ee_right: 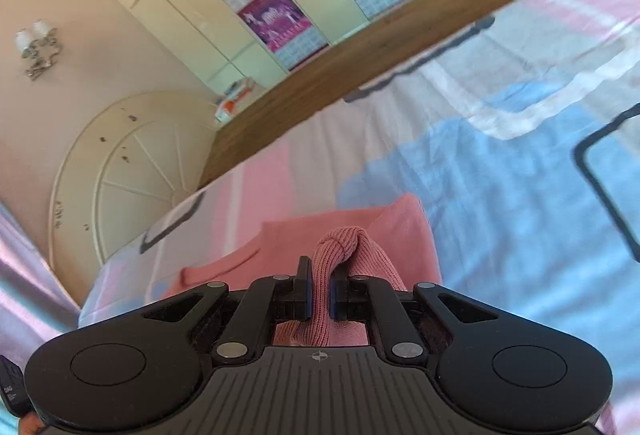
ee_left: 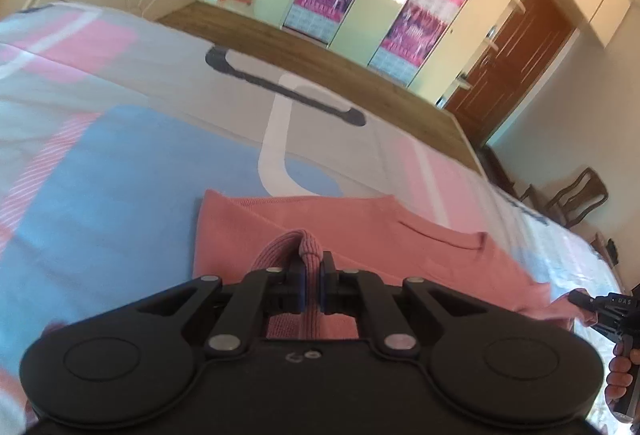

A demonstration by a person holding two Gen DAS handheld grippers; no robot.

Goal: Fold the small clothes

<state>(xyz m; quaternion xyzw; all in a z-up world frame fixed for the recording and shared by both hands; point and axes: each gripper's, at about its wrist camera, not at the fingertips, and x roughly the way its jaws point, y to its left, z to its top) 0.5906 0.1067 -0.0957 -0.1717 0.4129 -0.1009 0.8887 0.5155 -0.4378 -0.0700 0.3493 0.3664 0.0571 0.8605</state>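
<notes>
A small pink knit garment [ee_left: 360,231] lies on a bed, its far part flat on the sheet. My left gripper [ee_left: 311,275] is shut on a bunched ribbed edge of it, which loops up over the fingertips. In the right wrist view the same pink garment [ee_right: 404,223] spreads ahead, and my right gripper [ee_right: 320,287] is shut on another bunched ribbed edge. The right gripper also shows at the right edge of the left wrist view, held in a hand [ee_left: 618,375], next to the garment's near corner.
The bed sheet [ee_left: 120,163] has blue, pink, grey and white blocks with dark lines. Beyond the bed's far edge runs a wooden floor [ee_left: 320,51], then cream wardrobes with purple posters [ee_left: 432,11]. A brown door [ee_left: 516,51] and chairs [ee_left: 576,195] stand at the right.
</notes>
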